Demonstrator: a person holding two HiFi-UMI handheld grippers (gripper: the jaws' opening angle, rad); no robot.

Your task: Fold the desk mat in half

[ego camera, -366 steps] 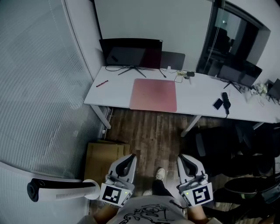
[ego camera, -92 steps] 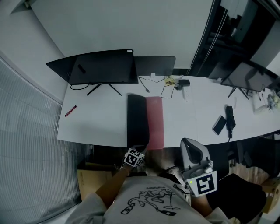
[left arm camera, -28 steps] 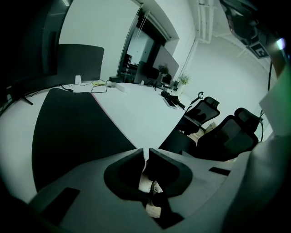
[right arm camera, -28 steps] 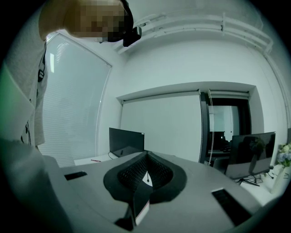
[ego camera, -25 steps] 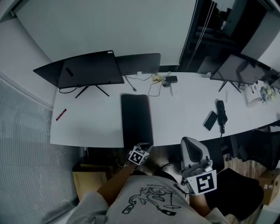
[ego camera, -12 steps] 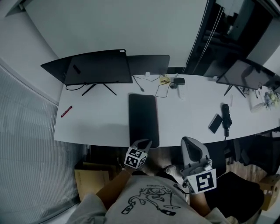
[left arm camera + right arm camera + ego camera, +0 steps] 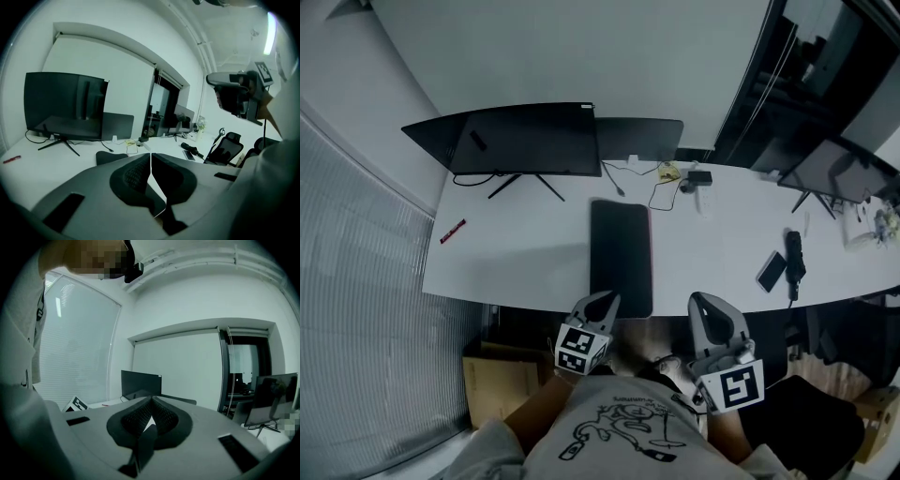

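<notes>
The desk mat point(image 7: 622, 255) lies folded on the white desk point(image 7: 516, 267), its black underside up, with a thin pink edge along its right side. In the left gripper view the mat point(image 7: 108, 157) is a dark shape just past the jaws. My left gripper point(image 7: 602, 300) hovers just short of the mat's near edge at the desk front. Its jaws are closing, the tips almost meeting, and nothing is between them point(image 7: 151, 155). My right gripper point(image 7: 701, 302) hangs in front of the desk, away from the mat, shut and empty point(image 7: 151, 400).
Two dark monitors point(image 7: 525, 139) stand at the back of the desk, with cables point(image 7: 670, 176) beside them. A red pen point(image 7: 452, 231) lies at the left. A phone point(image 7: 771, 271) and a black object point(image 7: 794, 253) lie at the right. A cardboard box point(image 7: 487, 375) sits below.
My left gripper has drawn back a little and to the left from the mat's near edge. The mat stays folded flat. The right gripper has kept its place.
</notes>
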